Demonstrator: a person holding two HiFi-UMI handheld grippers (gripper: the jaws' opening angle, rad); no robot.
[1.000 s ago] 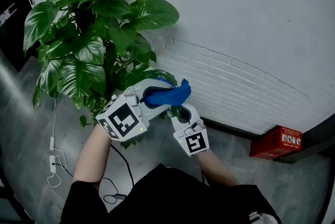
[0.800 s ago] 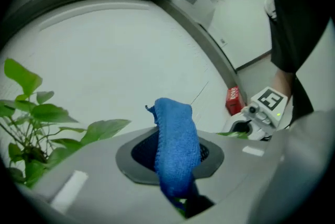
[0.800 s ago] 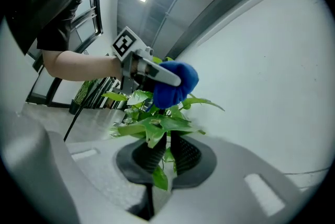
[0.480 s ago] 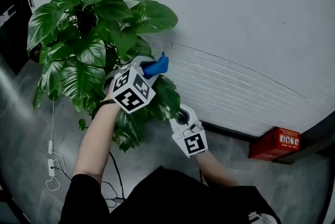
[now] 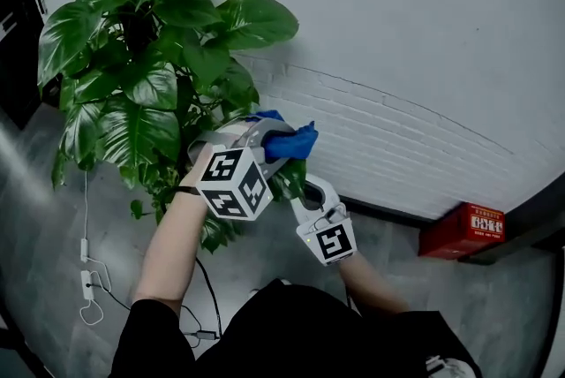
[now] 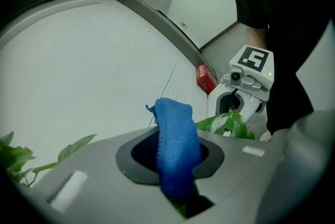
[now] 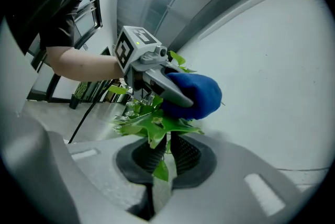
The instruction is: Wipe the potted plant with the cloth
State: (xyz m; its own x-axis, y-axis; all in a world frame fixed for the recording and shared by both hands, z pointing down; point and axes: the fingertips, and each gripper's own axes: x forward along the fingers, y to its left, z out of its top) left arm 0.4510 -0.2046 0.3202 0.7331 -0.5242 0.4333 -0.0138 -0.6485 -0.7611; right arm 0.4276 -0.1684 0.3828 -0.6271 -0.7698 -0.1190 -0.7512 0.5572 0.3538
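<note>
Left gripper (image 5: 275, 142) sat mid-frame in the head view, jaws clamped on the blue cloth (image 5: 296, 141). Left gripper view showed the cloth bunched between them, its lower end lost in the slot. Cloth lay against a leaf (image 7: 157, 124) at the lower right edge of the potted plant (image 5: 132, 58). Right gripper (image 5: 305, 189) was just below, jaws pinched narrow on that leaf – its fingertips were buried in foliage in the head view. Pot couldn't be made out – leaves and the forearm covered it. Plant filled the upper left, against the white wall (image 5: 424, 41).
</note>
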